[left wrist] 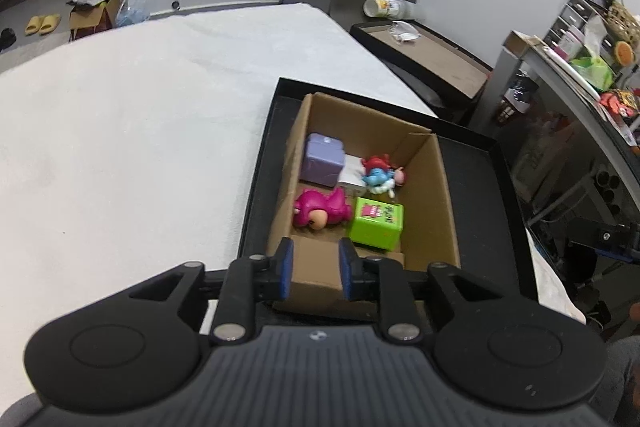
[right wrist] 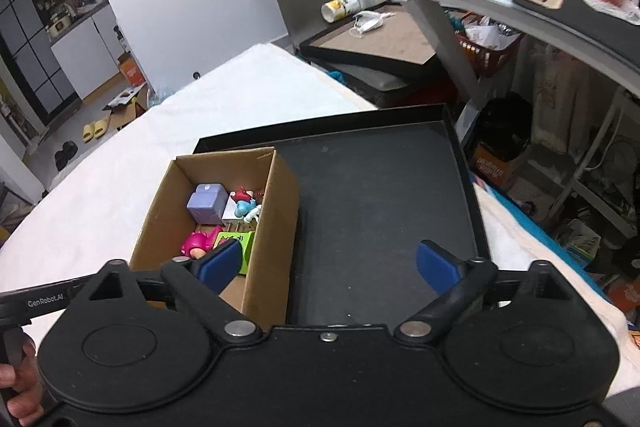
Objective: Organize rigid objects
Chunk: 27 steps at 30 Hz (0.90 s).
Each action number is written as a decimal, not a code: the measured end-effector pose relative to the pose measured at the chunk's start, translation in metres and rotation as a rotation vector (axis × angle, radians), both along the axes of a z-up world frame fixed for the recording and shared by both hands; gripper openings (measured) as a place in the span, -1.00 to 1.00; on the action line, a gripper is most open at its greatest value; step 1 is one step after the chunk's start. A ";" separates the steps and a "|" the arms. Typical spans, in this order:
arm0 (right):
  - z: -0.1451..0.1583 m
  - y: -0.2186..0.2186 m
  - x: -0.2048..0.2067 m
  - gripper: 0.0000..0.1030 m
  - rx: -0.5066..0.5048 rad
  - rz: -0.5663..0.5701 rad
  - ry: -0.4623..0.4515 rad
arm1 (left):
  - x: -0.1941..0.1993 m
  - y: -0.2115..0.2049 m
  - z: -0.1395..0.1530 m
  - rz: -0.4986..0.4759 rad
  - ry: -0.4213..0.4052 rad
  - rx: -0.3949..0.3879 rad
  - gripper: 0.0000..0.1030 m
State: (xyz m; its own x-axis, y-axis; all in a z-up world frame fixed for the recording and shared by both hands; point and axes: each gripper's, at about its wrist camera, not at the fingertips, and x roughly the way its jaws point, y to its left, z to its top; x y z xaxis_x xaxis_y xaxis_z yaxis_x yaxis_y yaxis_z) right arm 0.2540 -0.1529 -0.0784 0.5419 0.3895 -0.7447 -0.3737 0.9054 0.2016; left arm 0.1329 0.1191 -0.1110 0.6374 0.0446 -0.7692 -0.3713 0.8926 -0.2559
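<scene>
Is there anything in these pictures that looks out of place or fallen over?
Yes. Behind the black tray, a paper cup lies on its side beside the second tray. In the cardboard box, the pink figure and the blue figure also lie toppled.

The left gripper [left wrist: 316,269] hangs with its blue pads a narrow gap apart, holding nothing. The right gripper [right wrist: 329,263] has its pads spread wide, also empty.
</scene>
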 end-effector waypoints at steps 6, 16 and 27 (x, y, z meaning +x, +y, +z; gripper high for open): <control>0.011 -0.013 -0.019 1.00 0.004 -0.026 -0.023 | -0.010 -0.021 0.027 -0.043 -0.020 0.039 0.14; 0.031 -0.035 -0.058 1.00 0.020 -0.049 -0.061 | -0.037 -0.055 0.056 -0.097 -0.049 0.095 0.66; 0.054 -0.045 -0.094 1.00 0.021 -0.051 -0.112 | -0.075 -0.074 0.082 -0.113 -0.097 0.102 0.81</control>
State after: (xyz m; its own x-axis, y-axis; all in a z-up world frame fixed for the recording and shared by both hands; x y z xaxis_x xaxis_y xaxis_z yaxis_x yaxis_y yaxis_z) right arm 0.1602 -0.1982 -0.0240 0.6405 0.3741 -0.6707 -0.3486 0.9198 0.1802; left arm 0.0580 0.0452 -0.0292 0.7135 0.0427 -0.6994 -0.2448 0.9504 -0.1917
